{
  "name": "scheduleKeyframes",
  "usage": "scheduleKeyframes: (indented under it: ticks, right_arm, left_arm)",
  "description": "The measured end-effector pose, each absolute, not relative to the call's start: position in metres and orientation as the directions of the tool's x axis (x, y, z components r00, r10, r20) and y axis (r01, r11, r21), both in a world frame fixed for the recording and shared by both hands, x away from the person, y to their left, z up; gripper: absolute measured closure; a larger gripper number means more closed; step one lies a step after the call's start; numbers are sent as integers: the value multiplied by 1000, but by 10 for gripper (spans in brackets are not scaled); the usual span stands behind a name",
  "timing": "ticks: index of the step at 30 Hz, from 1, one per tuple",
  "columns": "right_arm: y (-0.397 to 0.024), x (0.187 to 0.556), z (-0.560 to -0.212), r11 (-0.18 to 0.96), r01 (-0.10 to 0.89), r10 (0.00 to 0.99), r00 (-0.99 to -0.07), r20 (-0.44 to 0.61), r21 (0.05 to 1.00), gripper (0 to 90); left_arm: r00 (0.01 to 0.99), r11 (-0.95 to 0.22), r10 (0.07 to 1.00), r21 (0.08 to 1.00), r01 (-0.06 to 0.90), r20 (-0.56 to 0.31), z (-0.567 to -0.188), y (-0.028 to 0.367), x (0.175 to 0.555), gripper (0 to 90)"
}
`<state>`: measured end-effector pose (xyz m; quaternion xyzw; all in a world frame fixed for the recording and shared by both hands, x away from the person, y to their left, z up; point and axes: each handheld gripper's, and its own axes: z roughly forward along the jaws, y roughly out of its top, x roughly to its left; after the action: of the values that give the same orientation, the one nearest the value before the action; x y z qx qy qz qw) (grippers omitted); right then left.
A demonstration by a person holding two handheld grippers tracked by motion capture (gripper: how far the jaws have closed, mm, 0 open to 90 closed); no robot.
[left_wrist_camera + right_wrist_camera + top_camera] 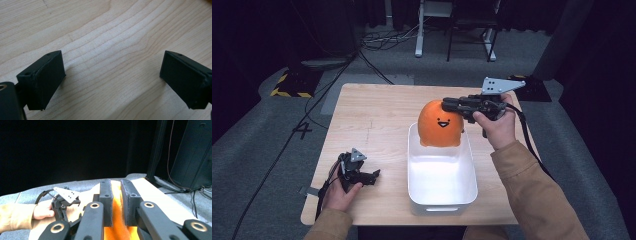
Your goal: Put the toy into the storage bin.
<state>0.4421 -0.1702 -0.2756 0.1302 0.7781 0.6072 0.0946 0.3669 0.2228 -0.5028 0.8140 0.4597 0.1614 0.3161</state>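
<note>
An orange plush toy [441, 124] with a smiling face hangs over the far end of the white bin [418, 180]. My right gripper [448, 104] is shut on a pinch of fur at the toy's top. In the right gripper view, orange fur [116, 202] is squeezed between the two jaws of the right gripper [116, 187]. My left gripper [373, 176] rests low on the wooden table [377, 110] near the front left. In the left gripper view, the left gripper [112, 67] has its jaws wide apart over bare wood, with nothing between them.
The white bin's inside looks bare. Beyond the table's far edge lie cables [382, 37] on grey floor and a stand's legs [419, 45]. Yellow-black hazard tape [287, 85] marks the floor at far left. A dark cabinet [192, 157] stands off the table.
</note>
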Motion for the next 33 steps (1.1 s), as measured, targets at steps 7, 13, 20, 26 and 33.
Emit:
scheduleKeyframes:
  ticks: [7,13,20,26,33]
  right_arm:
    - [-155,443,-289,258,100,307,-952,17,961,803]
    - [-145,443,-301,297,115,298,-954,22,948,801]
    - [-135,440,-314,344,127,300,-954,19,930,800]
    - [-128,440,-332,422,156,313,-950,18,893,800]
    - [-121,443,-346,483,185,325,-946,21,856,796]
  left_arm:
    - [525,-377,851,664,646,-28,-503,223,367,61]
    - [525,-378,850,663,646,-27,-503,223,367,61]
    - [526,-379,850,663,646,-27,-503,223,367,61]
    - [526,-379,850,663,646,-26,-503,223,367,61]
    - [526,-379,850,663,646,-27,-503,223,367,61]
